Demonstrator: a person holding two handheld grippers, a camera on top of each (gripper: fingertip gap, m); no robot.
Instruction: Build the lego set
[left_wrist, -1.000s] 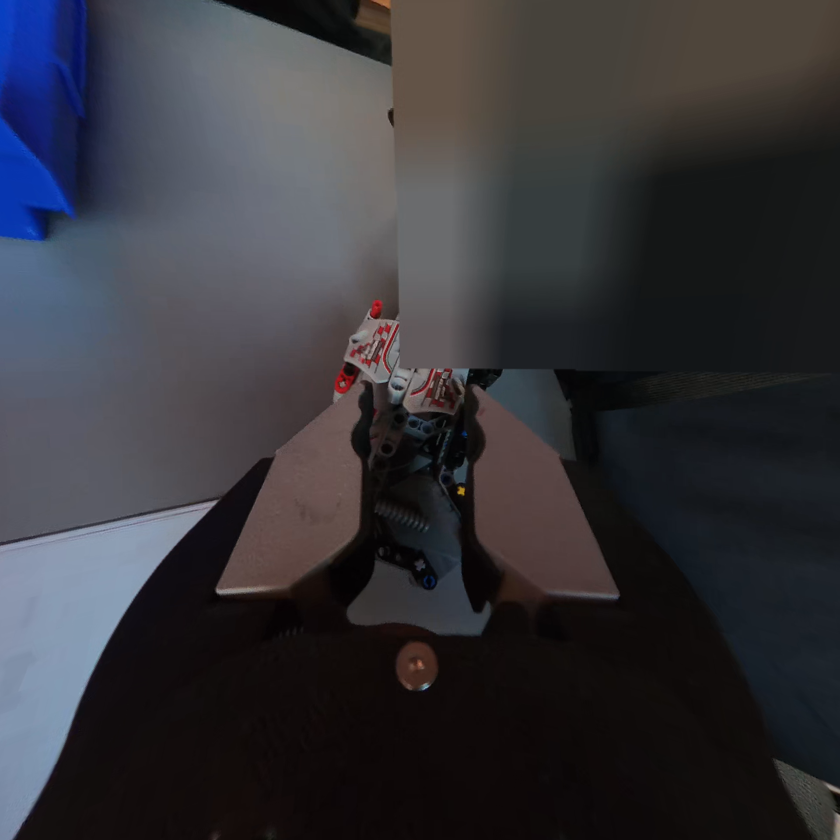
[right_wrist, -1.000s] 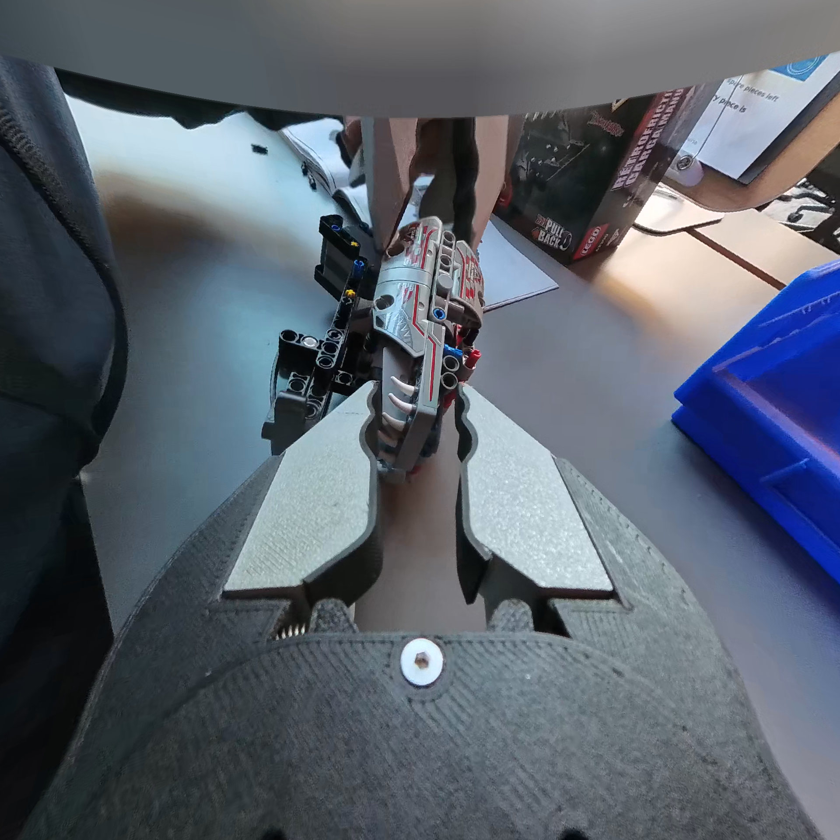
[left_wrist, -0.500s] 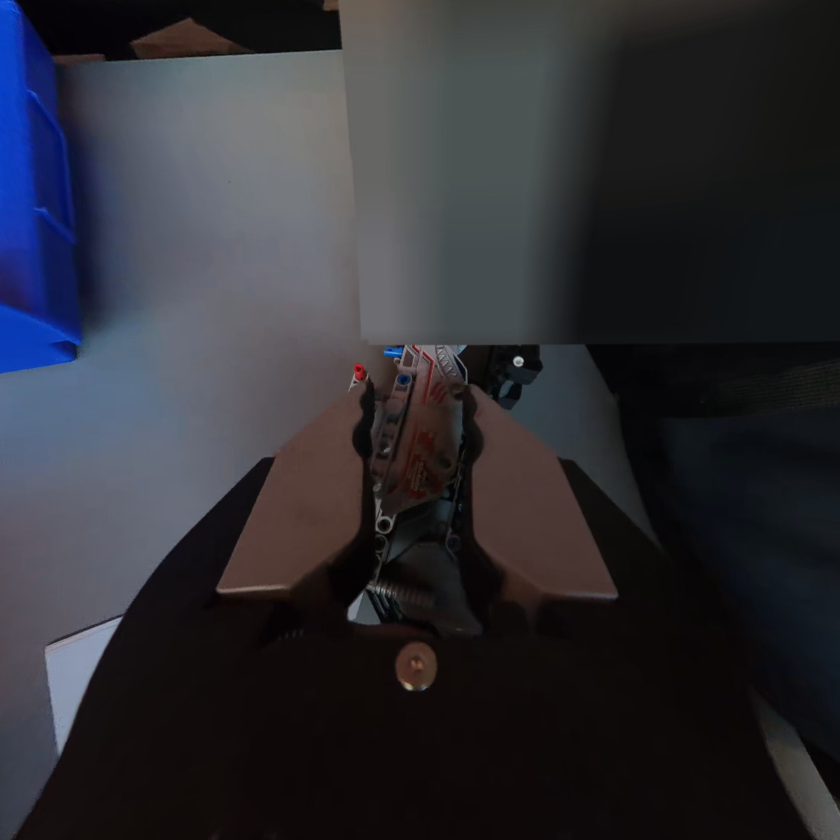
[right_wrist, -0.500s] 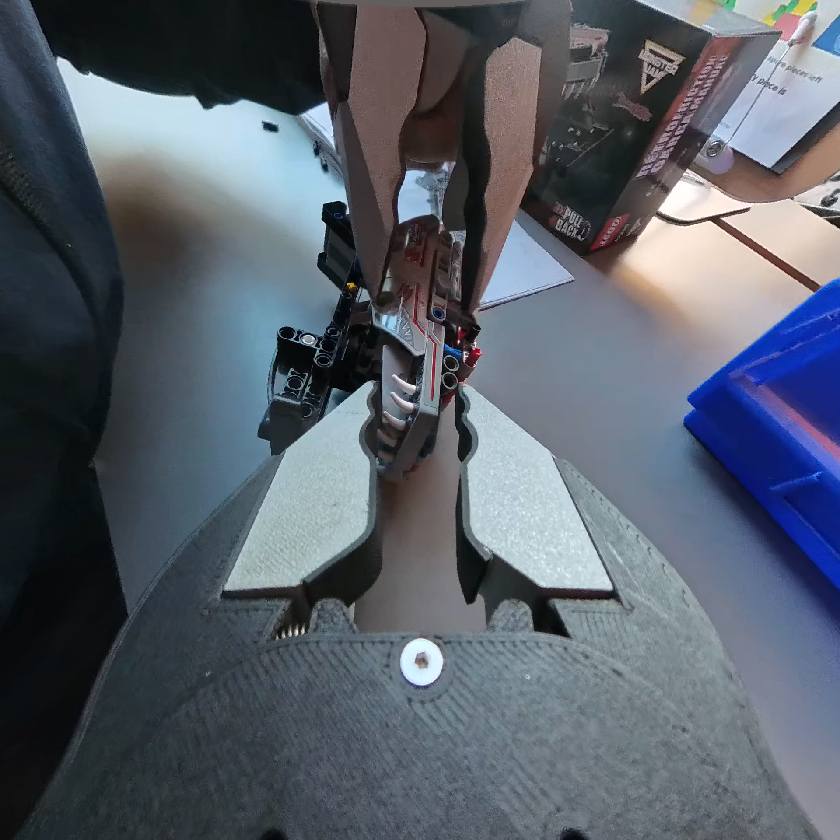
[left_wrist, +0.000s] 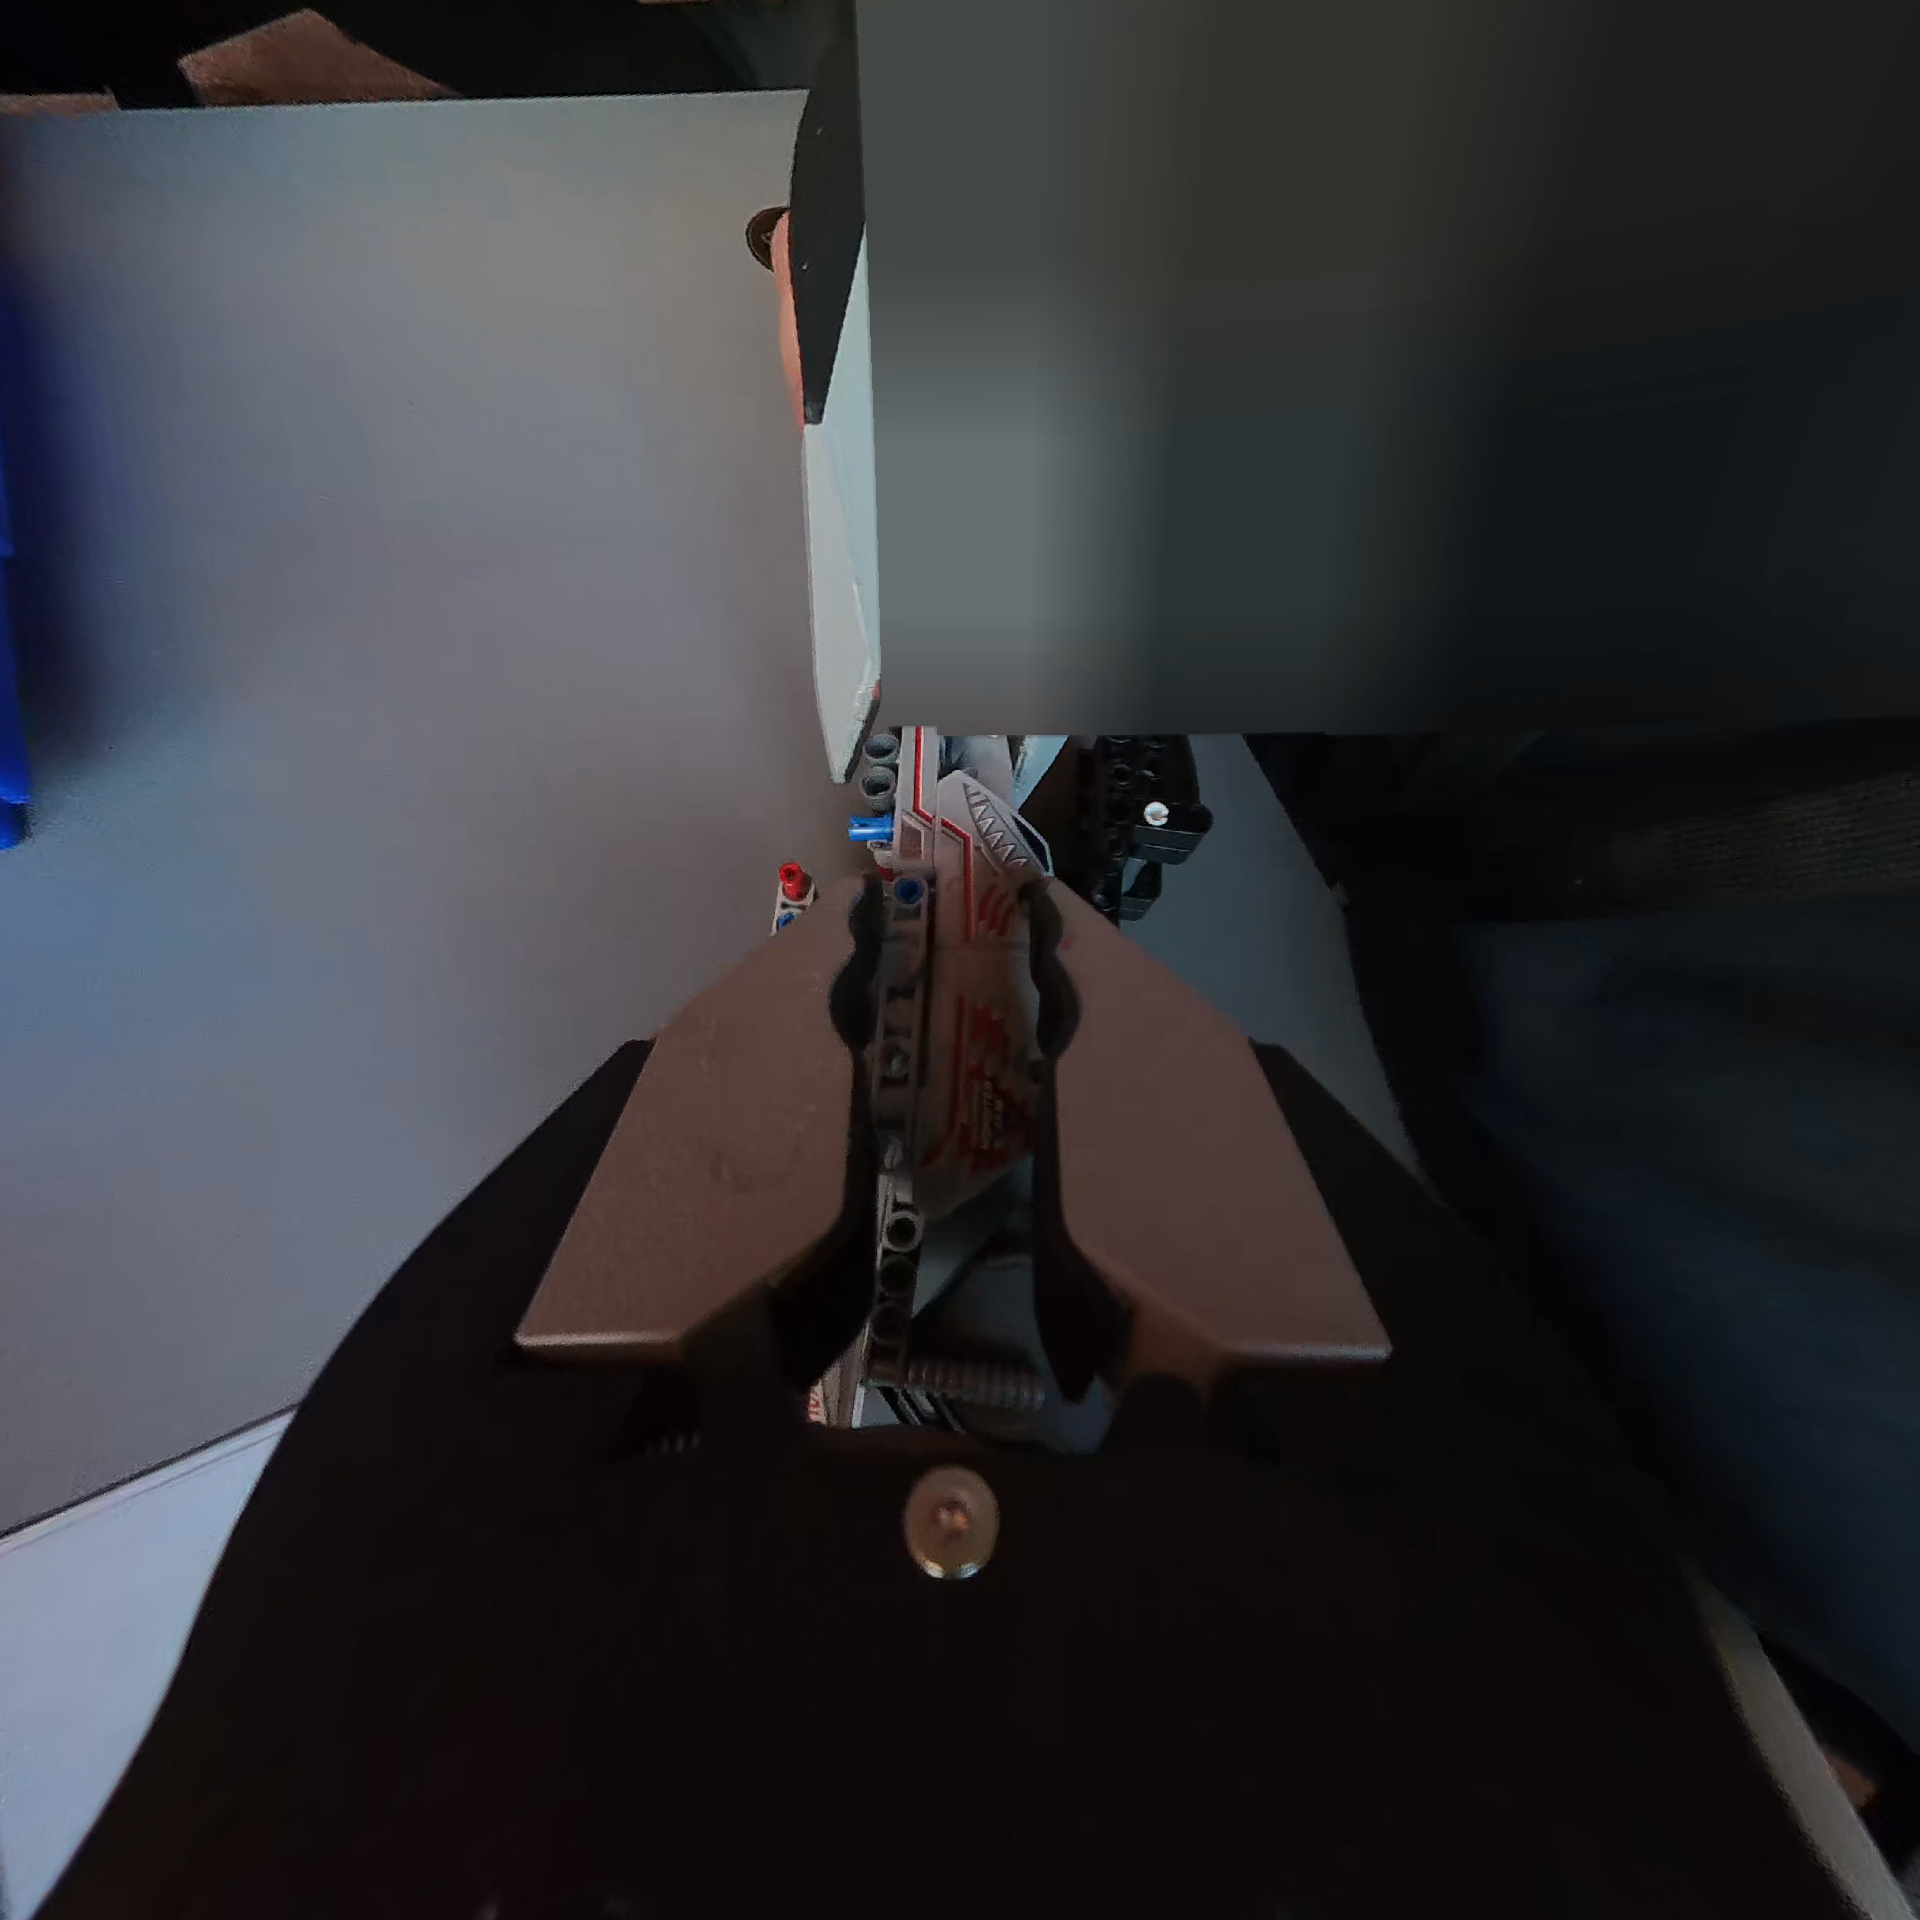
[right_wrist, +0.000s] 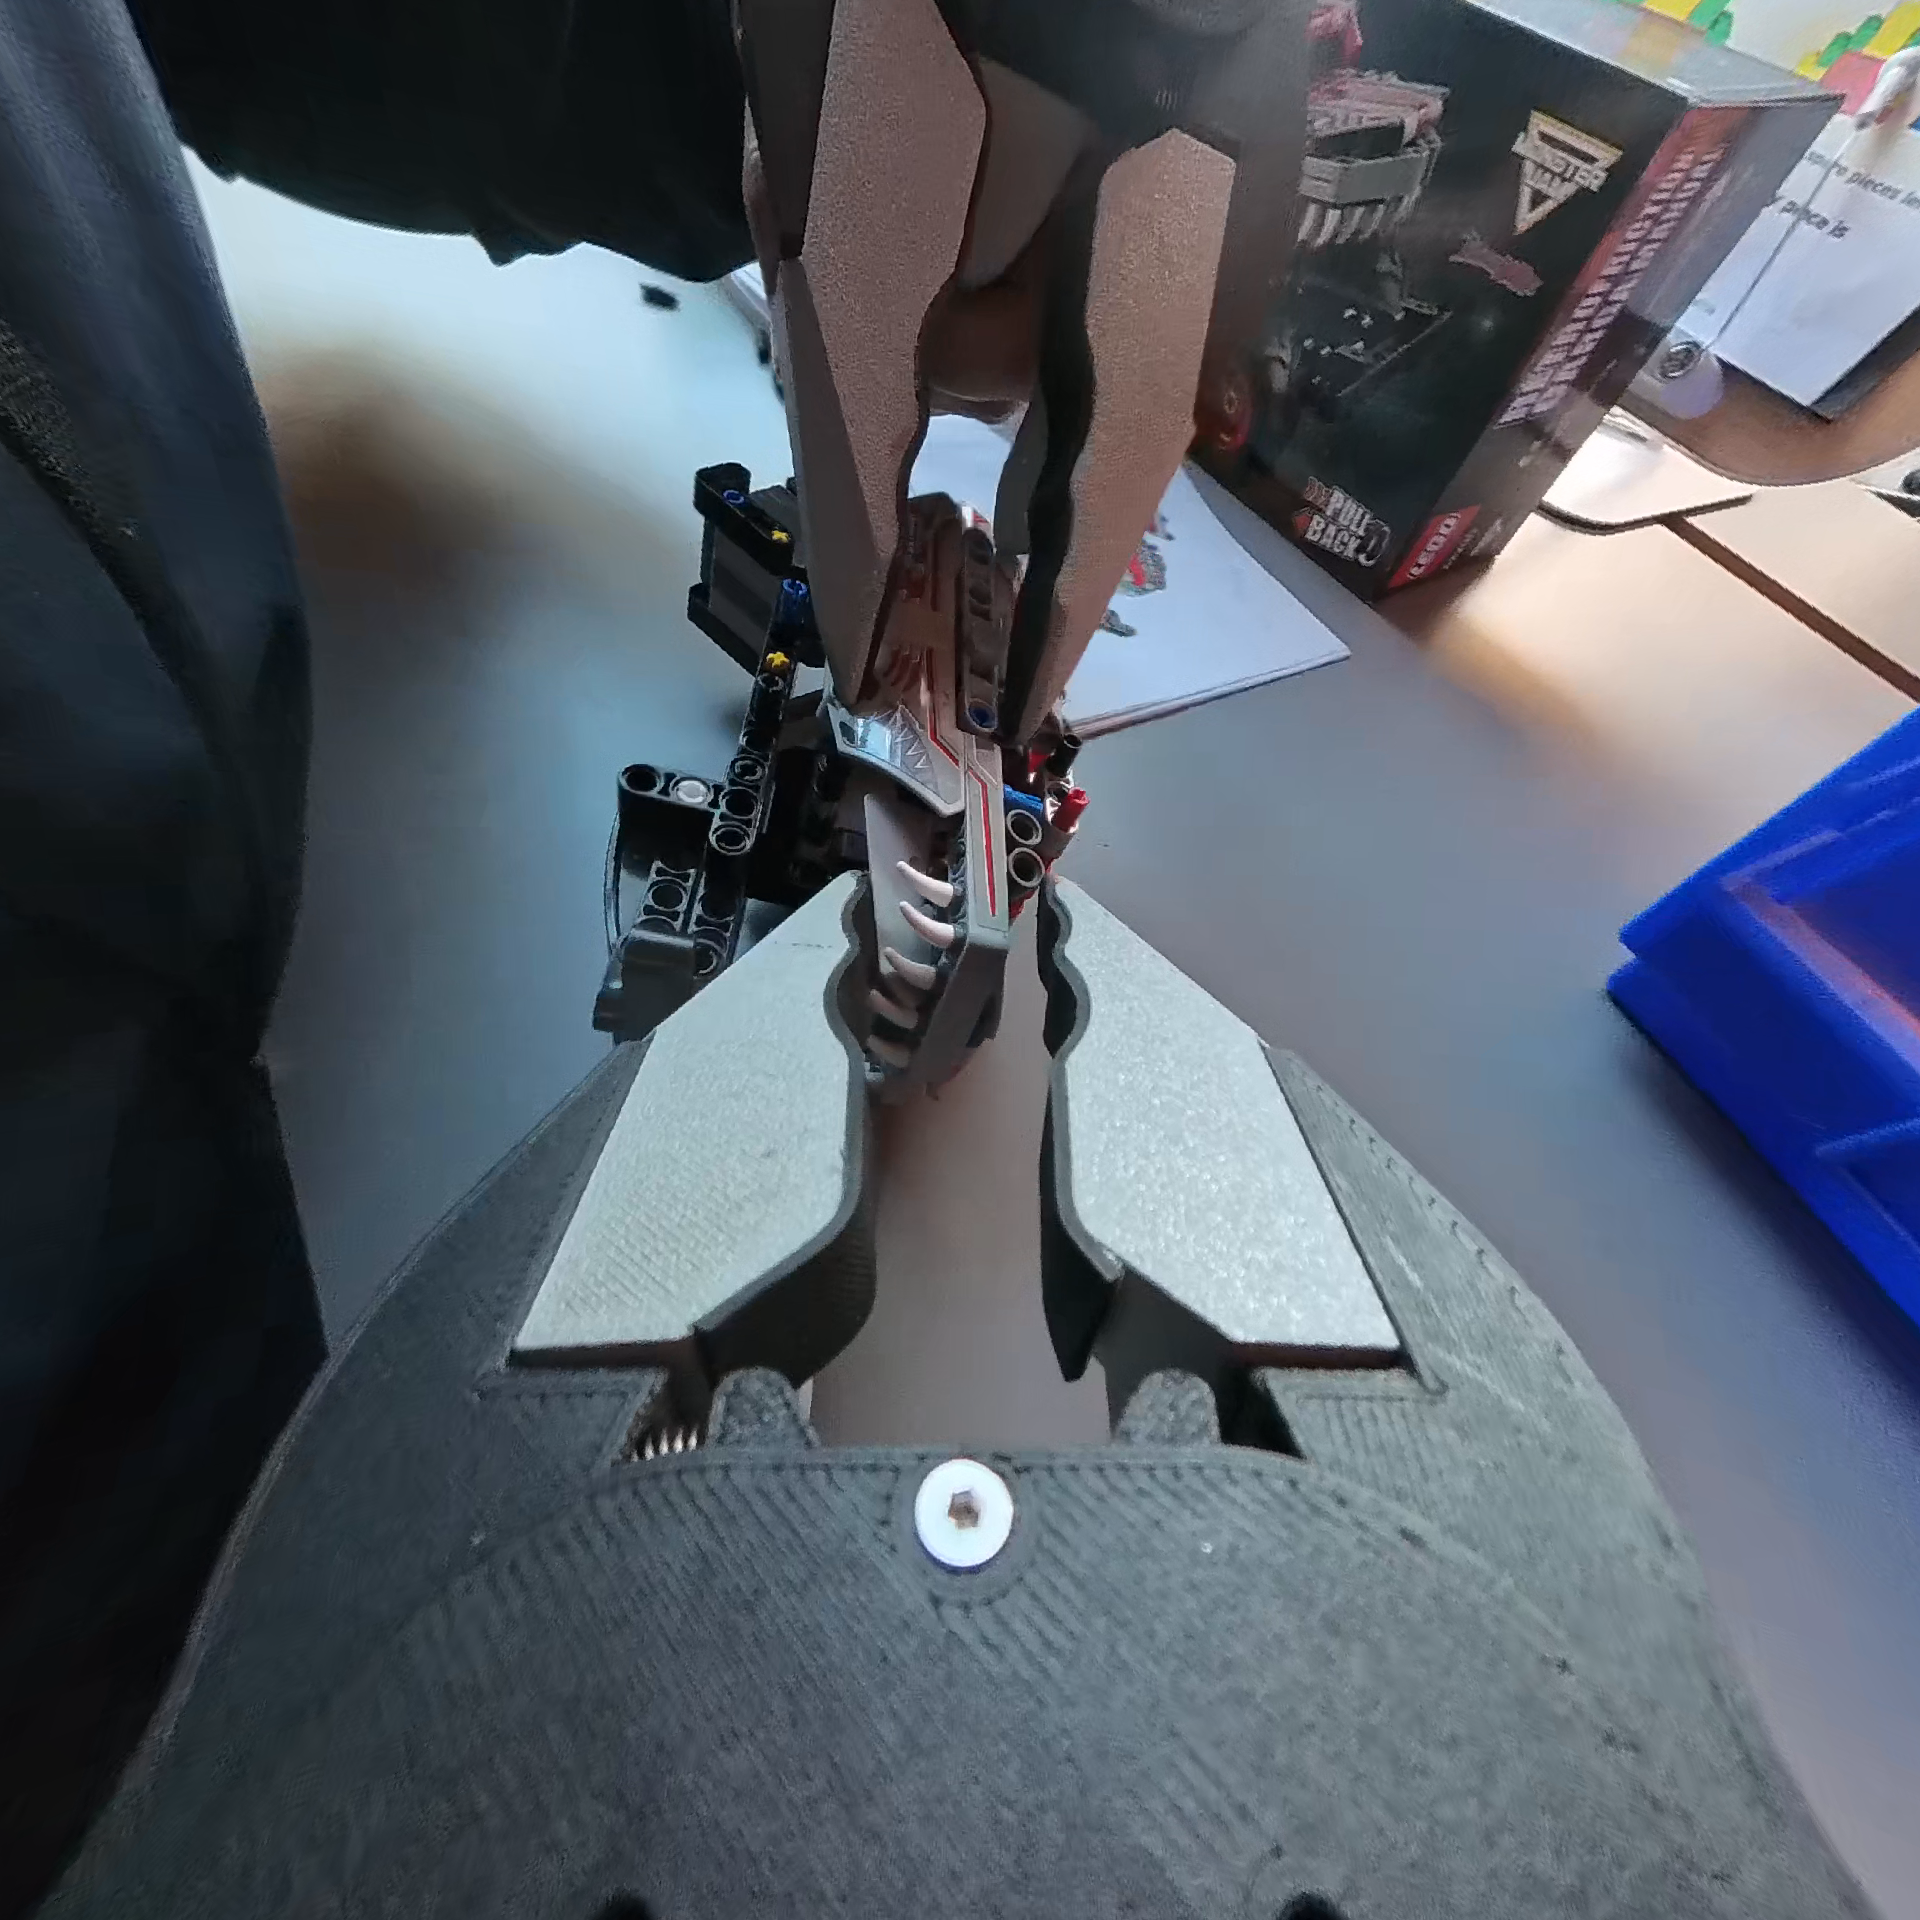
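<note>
My left gripper (left_wrist: 951, 914) is clenched on the grey-and-red lego model (right_wrist: 935, 831), holding it above the grey table (right_wrist: 1403, 935). My right gripper (right_wrist: 951, 914) clamps its toothed end; its black frame (right_wrist: 717, 821) hangs alongside.

Both grippers, right gripper (right_wrist: 951, 914) and left gripper (right_wrist: 930, 707), clasp the lego model (right_wrist: 940, 831).

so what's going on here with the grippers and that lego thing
A person is building a lego truck with two handheld grippers. The left gripper is clamped on the grey toothed body panel from above, over the black chassis. The right gripper has the panel's front end between its fingers; a firm grip isn't clear.
</note>
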